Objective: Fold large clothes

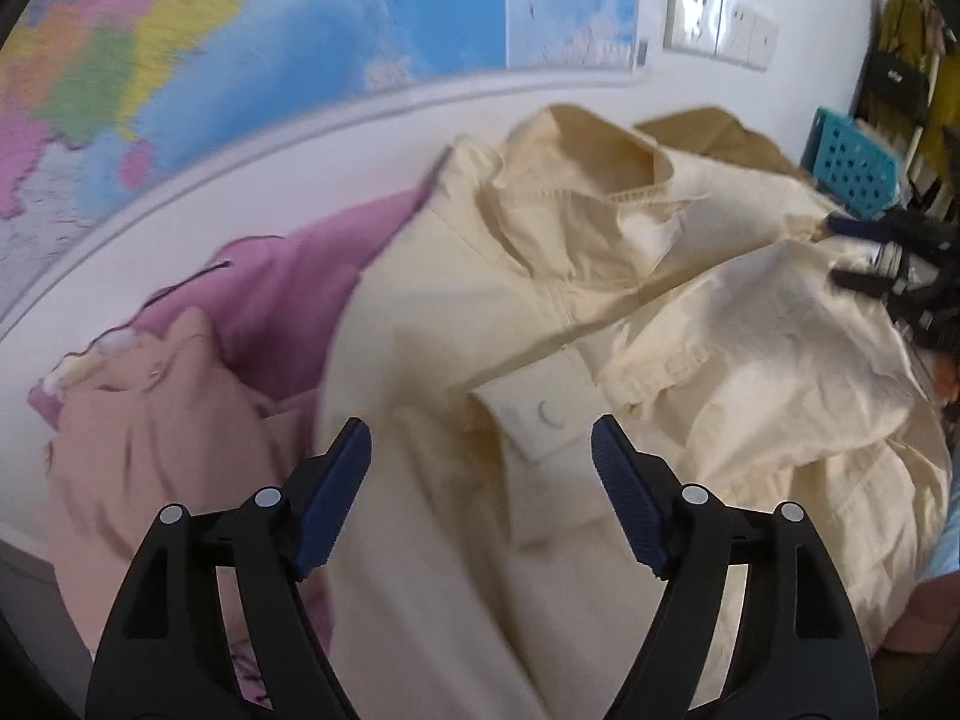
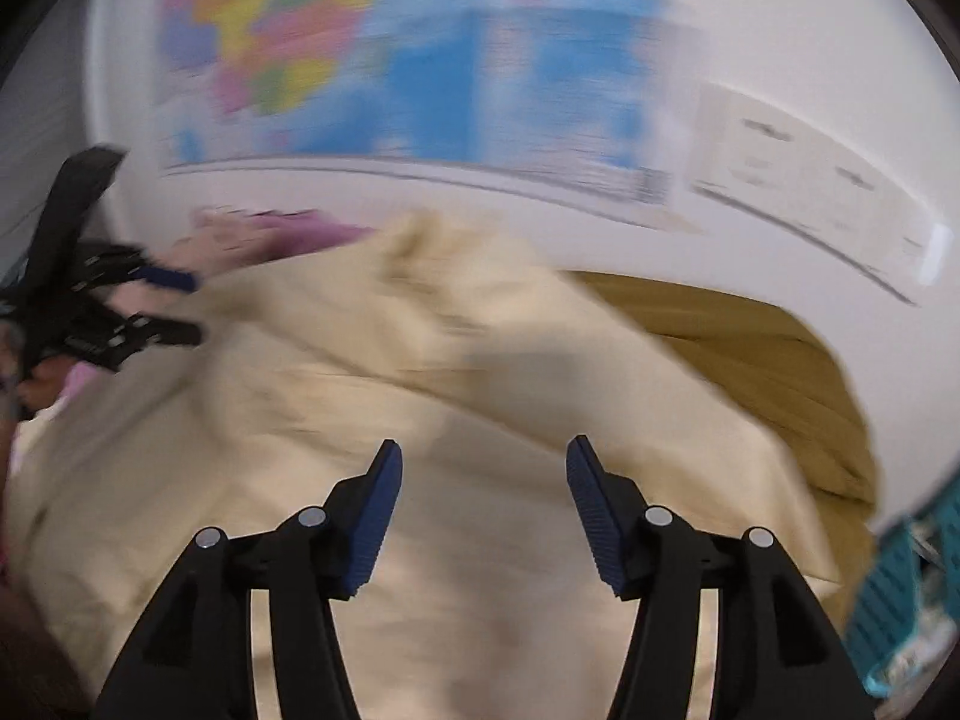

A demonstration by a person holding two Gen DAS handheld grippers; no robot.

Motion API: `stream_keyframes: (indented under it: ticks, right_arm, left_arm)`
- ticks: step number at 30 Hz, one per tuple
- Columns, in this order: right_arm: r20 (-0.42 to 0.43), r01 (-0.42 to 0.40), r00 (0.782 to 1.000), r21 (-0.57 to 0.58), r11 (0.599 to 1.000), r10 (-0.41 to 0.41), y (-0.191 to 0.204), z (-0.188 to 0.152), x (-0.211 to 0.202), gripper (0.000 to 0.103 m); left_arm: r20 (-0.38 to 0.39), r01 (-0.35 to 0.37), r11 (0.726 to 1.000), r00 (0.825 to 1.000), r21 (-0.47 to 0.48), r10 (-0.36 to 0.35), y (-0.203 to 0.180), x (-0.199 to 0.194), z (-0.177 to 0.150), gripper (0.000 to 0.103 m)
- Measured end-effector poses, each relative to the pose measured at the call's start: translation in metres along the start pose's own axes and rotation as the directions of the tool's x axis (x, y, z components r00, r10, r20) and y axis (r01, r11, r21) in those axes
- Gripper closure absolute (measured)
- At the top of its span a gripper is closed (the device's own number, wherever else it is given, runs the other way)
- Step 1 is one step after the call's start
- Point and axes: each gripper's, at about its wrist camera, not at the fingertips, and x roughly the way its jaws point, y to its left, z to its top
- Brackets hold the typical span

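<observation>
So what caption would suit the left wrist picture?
Open left gripper above a cream jacket, pink clothes beside it.

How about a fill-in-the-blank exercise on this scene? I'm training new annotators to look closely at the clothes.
1. The garment lying under both grippers is a ____-coloured jacket.
2. Left of it lies a purple garment, and on that a ____ one.
3. On the wall behind hangs a colourful ____.
4. The left gripper has its jaws ____, with nothing between them.

Missing words: cream; pink; map; open
</observation>
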Motion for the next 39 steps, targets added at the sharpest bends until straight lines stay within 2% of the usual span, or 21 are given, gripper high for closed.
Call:
stream_keyframes:
  ticks: [2,7,11,14,18,20,23,26,30,31,32,34,35,37,38,39]
  right_arm:
    - [-0.045,-0.102,0.994,-0.024,0.995,0.1,0.026,0.005,0.022,0.048]
    - [-0.154,-0.2,0.97,-0.055,0.978,0.189,0.068,0.006,0.08,0.049]
    - [-0.219,-0.161,0.966,-0.082,0.983,0.14,0.085,0.003,0.116,0.049]
    - [-0.238,-0.146,0.963,-0.06,0.987,0.128,0.08,-0.004,0.13,0.051]
    - [-0.236,-0.136,0.964,-0.045,0.99,0.122,0.08,-0.007,0.131,0.051]
    - [-0.236,-0.132,0.964,-0.043,0.99,0.119,0.085,-0.005,0.129,0.05]
    - [-0.219,-0.148,0.965,-0.014,0.989,0.142,0.081,-0.005,0.118,0.048]
    - [-0.186,-0.16,0.97,-0.003,0.987,0.157,0.086,-0.002,0.101,0.043]
    - [-0.156,-0.201,0.967,0.023,0.979,0.202,0.092,-0.004,0.076,0.043]
    - [-0.15,-0.216,0.964,0.029,0.976,0.218,0.094,-0.005,0.069,0.043]
    - [-0.143,-0.233,0.961,0.029,0.972,0.235,0.097,-0.006,0.062,0.042]
    - [-0.142,-0.266,0.953,0.021,0.964,0.266,0.106,-0.009,0.052,0.04]
    - [-0.141,-0.276,0.951,0.013,0.961,0.275,0.111,-0.01,0.05,0.039]
    - [-0.148,-0.3,0.944,-0.003,0.954,0.296,0.122,-0.013,0.047,0.038]
    - [-0.148,-0.307,0.942,-0.008,0.952,0.302,0.125,-0.014,0.045,0.038]
    - [-0.147,-0.319,0.938,-0.013,0.948,0.314,0.13,-0.015,0.042,0.038]
  left_arm:
    - [0.01,-0.008,1.0,1.0,-0.004,0.008,0.006,-0.005,-0.008,0.026]
    - [-0.039,-0.038,0.999,0.999,-0.03,0.036,0.015,-0.008,-0.047,0.026]
    - [-0.049,-0.011,0.996,0.999,-0.089,0.007,0.031,-0.018,-0.074,0.026]
    - [-0.045,0.013,0.992,0.999,-0.122,-0.019,0.04,-0.034,-0.099,0.026]
    - [-0.031,0.069,0.983,0.997,-0.17,-0.075,0.046,-0.054,-0.126,0.026]
    - [-0.034,0.084,0.98,0.995,-0.18,-0.092,0.044,-0.06,-0.14,0.021]
    - [-0.036,0.128,0.971,0.99,-0.203,-0.138,0.042,-0.068,-0.161,0.02]
    - [-0.029,0.179,0.957,0.981,-0.23,-0.191,0.04,-0.075,-0.181,0.019]
    - [-0.014,0.247,0.942,0.966,-0.229,-0.257,0.03,-0.085,-0.203,0.02]
    - [-0.02,0.248,0.943,0.966,-0.22,-0.259,0.026,-0.086,-0.205,0.024]
    - [-0.027,0.243,0.947,0.967,-0.21,-0.254,0.022,-0.086,-0.208,0.035]
    - [-0.045,0.227,0.953,0.97,-0.201,-0.241,0.019,-0.087,-0.212,0.051]
    - [-0.05,0.222,0.954,0.97,-0.203,-0.237,0.02,-0.088,-0.214,0.063]
    - [-0.043,0.223,0.95,0.97,-0.221,-0.238,0.025,-0.093,-0.213,0.079]
    - [-0.044,0.212,0.95,0.973,-0.23,-0.228,0.029,-0.095,-0.212,0.086]
    - [-0.046,0.194,0.952,0.977,-0.235,-0.21,0.032,-0.097,-0.21,0.089]
